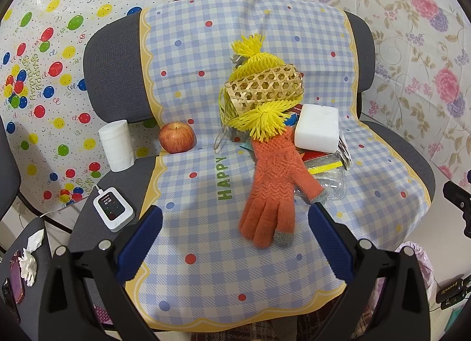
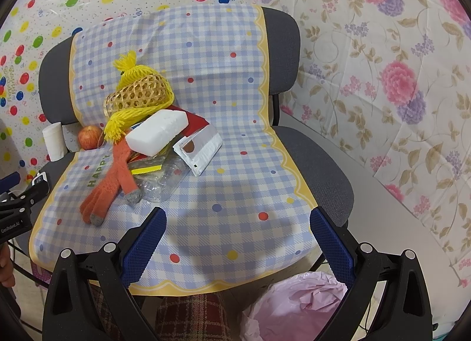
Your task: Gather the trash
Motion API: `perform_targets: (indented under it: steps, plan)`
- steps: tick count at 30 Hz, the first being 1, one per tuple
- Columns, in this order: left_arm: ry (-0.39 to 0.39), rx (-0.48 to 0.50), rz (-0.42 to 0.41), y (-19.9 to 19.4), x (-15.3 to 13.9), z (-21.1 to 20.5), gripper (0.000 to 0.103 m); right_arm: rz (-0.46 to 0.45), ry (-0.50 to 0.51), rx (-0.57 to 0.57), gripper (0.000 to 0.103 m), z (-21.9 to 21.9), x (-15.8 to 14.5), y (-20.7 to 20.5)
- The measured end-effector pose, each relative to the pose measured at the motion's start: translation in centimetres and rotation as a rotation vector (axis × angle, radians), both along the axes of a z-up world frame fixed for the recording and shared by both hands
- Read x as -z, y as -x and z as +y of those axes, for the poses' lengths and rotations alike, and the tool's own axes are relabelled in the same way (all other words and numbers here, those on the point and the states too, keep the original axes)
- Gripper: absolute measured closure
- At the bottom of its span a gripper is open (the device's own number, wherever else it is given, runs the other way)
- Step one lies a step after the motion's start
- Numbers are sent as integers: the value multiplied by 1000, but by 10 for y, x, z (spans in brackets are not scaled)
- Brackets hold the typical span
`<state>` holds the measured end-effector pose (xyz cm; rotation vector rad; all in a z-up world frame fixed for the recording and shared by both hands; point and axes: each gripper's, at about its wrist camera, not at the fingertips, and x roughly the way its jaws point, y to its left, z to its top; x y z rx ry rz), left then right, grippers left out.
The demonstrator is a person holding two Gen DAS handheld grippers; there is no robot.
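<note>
A pile lies on a chair covered with a blue checked cloth (image 1: 206, 223): an orange glove (image 1: 270, 190), yellow foam fruit nets (image 1: 262, 123) around a woven bamboo basket (image 1: 265, 90), a white foam block (image 1: 316, 127), red and yellow wrappers (image 1: 322, 161), a clear plastic tray (image 2: 164, 179) and a white pouch (image 2: 200, 146). My left gripper (image 1: 235, 223) is open just in front of the glove's fingers. My right gripper (image 2: 238, 229) is open over bare cloth (image 2: 250, 193) to the right of the pile.
An apple (image 1: 177, 137), a white paper roll (image 1: 117, 145) and a white device with a cable (image 1: 113, 208) sit at the chair's left side. A bin with a pink bag (image 2: 294, 305) stands below the seat's front edge. Crumpled tissue (image 1: 29, 258) lies at far left.
</note>
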<state>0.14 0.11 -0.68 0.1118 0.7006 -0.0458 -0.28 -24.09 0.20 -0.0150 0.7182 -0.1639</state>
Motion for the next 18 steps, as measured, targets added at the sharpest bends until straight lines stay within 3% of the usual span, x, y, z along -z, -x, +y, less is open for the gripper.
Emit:
perform_targets:
  steps: [13,18]
  plan:
    - [29,2,37,-21,8,2,7,-32,-12,-10,6,7,14,-41]
    - [14,-14,39,-40,15,4,7,-75,-61,-81,6,12,20,-66]
